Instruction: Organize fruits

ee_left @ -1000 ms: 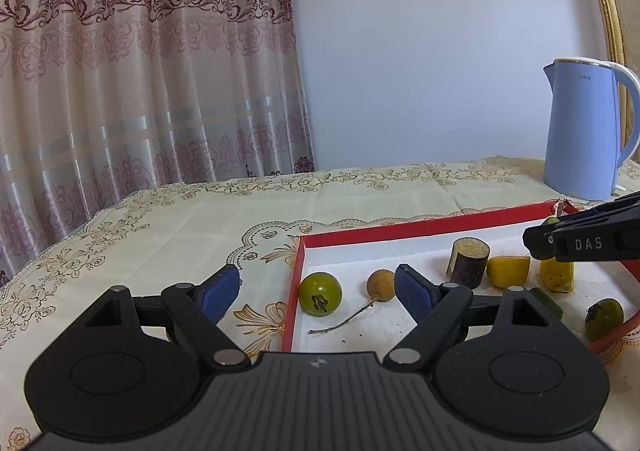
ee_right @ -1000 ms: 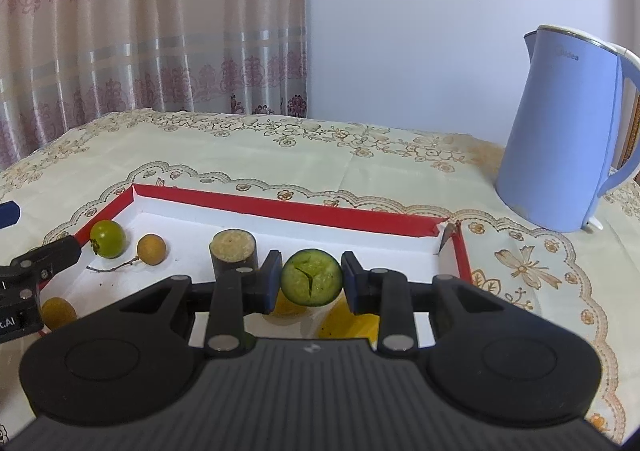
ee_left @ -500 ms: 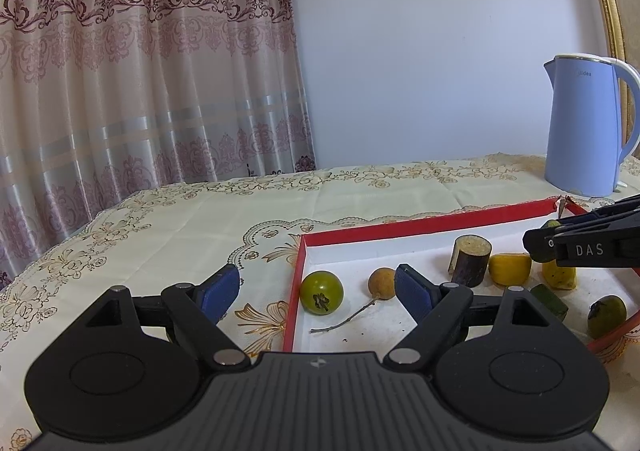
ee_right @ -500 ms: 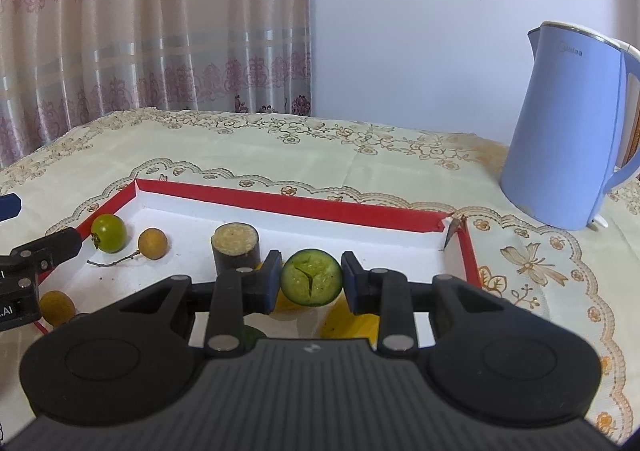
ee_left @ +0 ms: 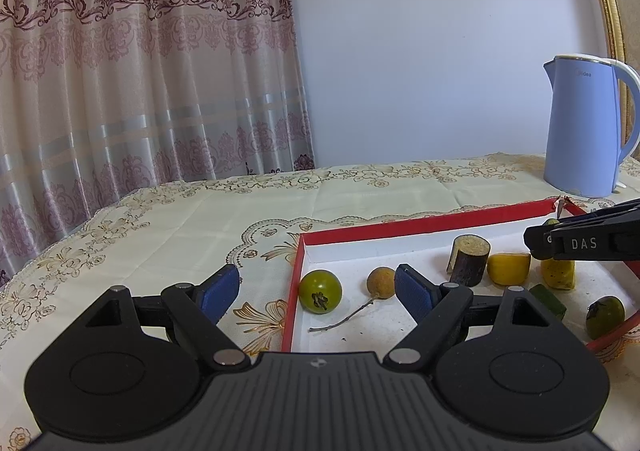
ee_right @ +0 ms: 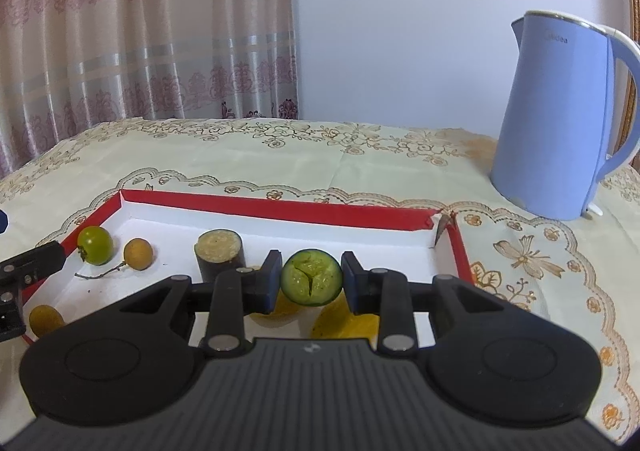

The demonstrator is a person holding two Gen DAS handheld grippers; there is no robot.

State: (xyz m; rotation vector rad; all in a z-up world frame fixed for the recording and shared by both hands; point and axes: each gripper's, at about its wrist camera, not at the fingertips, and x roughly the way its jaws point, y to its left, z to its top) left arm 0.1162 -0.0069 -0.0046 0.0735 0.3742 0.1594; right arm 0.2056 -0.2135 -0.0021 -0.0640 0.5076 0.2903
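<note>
A shallow white tray with a red rim holds the cut produce. My left gripper hovers open over the tray's left edge, with a green tomato and a stemmed longan lying on the tray beyond its pads. My right gripper is shut on a round cucumber slice, held above the tray. It shows from the side at the right edge of the left wrist view as the right gripper. Below it lie an eggplant piece and yellow pieces.
A blue kettle stands on the embroidered tablecloth behind the tray's right corner. Another green tomato and a green chunk lie at the tray's near right. A second longan lies near the left gripper. Curtain and wall stand behind.
</note>
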